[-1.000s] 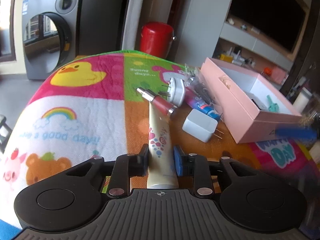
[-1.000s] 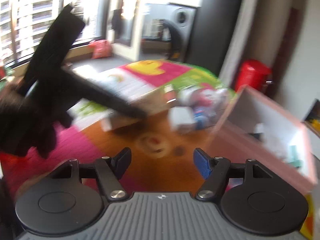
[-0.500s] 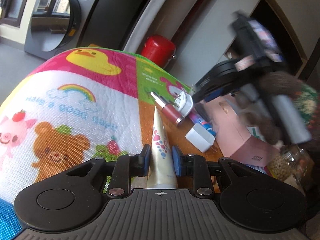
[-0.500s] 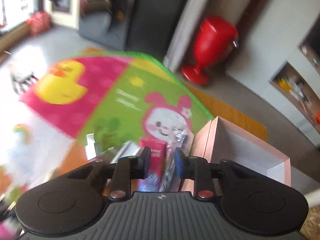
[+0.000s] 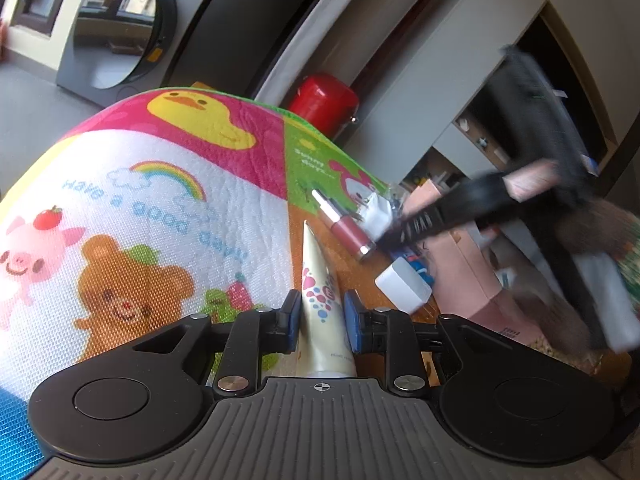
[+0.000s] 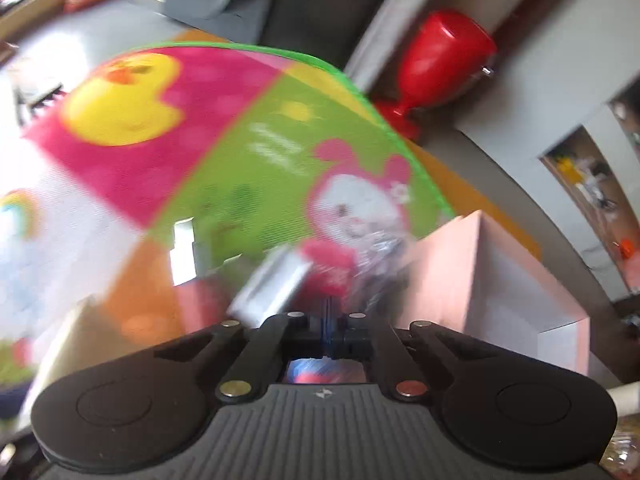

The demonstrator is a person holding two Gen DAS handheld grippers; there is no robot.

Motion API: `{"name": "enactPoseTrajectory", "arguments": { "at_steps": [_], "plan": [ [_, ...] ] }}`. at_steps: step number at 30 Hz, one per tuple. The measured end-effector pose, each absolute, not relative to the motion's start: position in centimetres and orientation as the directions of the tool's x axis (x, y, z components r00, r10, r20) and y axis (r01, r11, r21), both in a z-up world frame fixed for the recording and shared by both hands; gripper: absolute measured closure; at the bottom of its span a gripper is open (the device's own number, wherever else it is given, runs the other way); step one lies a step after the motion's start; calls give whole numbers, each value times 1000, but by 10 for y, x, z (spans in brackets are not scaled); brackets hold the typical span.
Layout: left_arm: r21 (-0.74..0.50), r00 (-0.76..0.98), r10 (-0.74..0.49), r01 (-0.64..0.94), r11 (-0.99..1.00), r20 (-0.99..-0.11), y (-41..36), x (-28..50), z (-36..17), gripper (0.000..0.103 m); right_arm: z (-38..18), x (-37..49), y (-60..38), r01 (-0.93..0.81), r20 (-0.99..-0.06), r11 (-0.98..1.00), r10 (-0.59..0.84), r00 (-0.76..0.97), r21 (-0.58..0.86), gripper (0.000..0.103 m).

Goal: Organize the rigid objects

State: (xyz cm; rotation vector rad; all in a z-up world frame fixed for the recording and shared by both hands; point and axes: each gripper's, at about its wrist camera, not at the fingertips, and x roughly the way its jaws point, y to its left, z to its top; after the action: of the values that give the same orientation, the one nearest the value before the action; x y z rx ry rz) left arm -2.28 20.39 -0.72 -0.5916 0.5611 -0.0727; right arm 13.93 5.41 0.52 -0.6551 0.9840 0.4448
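My right tongs have dropped in among the clutter since a moment ago — their jaws have drawn together.

My left tongs (image 5: pixel 319 312) sit closed on the cream plastic tube with pink and blue spots (image 5: pixel 320 292), which lies on the bright cartoon-print mat (image 5: pixel 160 208). My right tongs (image 6: pixel 329 334) are pinched shut (on what I cannot tell — it is too blurred), beside the open pink cardboard box (image 6: pixel 472 280). Just beyond the tube lie a maroon lipstick with silver cap (image 5: pixel 347 227) and a white square charger plug (image 5: pixel 403 284).
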Motion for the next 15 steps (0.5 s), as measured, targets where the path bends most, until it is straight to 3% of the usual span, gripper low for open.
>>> {"name": "enactPoseTrajectory", "arguments": {
  "at_steps": [3,8,15],
  "plan": [
    [-550,849,-221,-94,830,-480,205,-23,-8,76,1,111,52,-680,-920,710,123,373,-181,103],
    [-552,847,-221,-98,828,-483,205,-23,-8,76,23,83,50,-754,-907,632,191,375,-179,102],
    [-567,846,-231,-99,817,-480,207,-23,-10,75,82,147,17,-569,-844,804,177,506,-172,93]
  ]
}}
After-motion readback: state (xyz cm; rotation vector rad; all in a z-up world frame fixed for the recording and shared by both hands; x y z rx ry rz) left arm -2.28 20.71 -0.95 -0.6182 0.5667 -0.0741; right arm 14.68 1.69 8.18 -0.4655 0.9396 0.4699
